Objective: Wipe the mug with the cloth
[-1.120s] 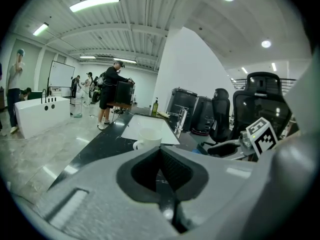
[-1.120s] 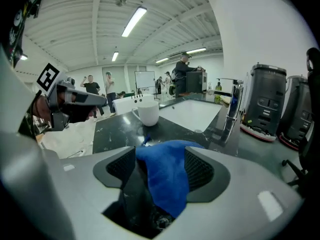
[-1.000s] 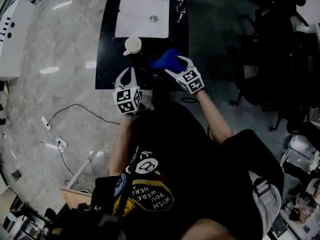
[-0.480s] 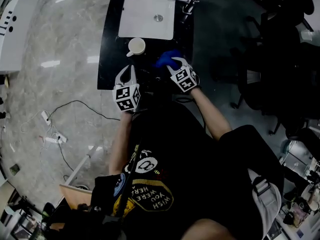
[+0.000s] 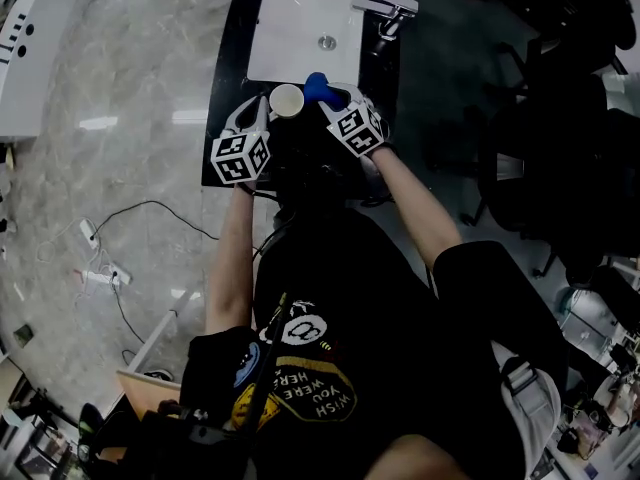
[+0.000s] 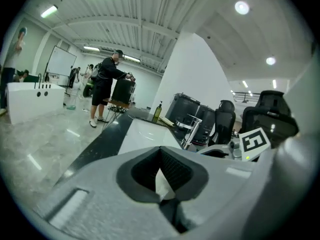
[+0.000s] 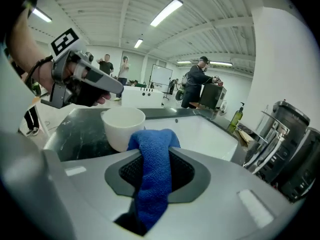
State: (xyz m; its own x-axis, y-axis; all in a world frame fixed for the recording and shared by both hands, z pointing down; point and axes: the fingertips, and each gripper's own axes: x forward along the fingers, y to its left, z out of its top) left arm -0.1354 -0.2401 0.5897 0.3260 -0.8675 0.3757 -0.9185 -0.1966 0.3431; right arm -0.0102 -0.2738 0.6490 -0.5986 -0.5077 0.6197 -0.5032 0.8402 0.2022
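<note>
A white ceramic mug (image 5: 286, 100) is stood upright on the black stone counter (image 5: 232, 48), just in front of the near edge of the white rectangular sink basin (image 5: 285, 18), about midway along that edge. Set there, it can be reached from both sides by the person's two tools.

The blue terry cloth (image 7: 152, 159) is pinched in the right gripper (image 5: 340, 101), whose jaws have just been closing and are now set narrow on the fabric. A fold is left to flop forward past the tips, so that soft cloth rather than hard plastic is presented to the mug. The fold is held at the basin's near edge as well, right beside the mug — whether it is touching cannot be told.

The left gripper (image 6: 160, 159) is held at the same near edge, toward the basin's left corner, with the mug between it and the cloth. Its jaws are drawn together and nothing is seen clamped. Only a thin white sliver is shown low between the pads (image 6: 175, 171), judged to be the mug beyond. It is probably placed there as a brace, so that the mug is not pushed along the counter once it is rubbed. Wiping is judged not yet begun.
</note>
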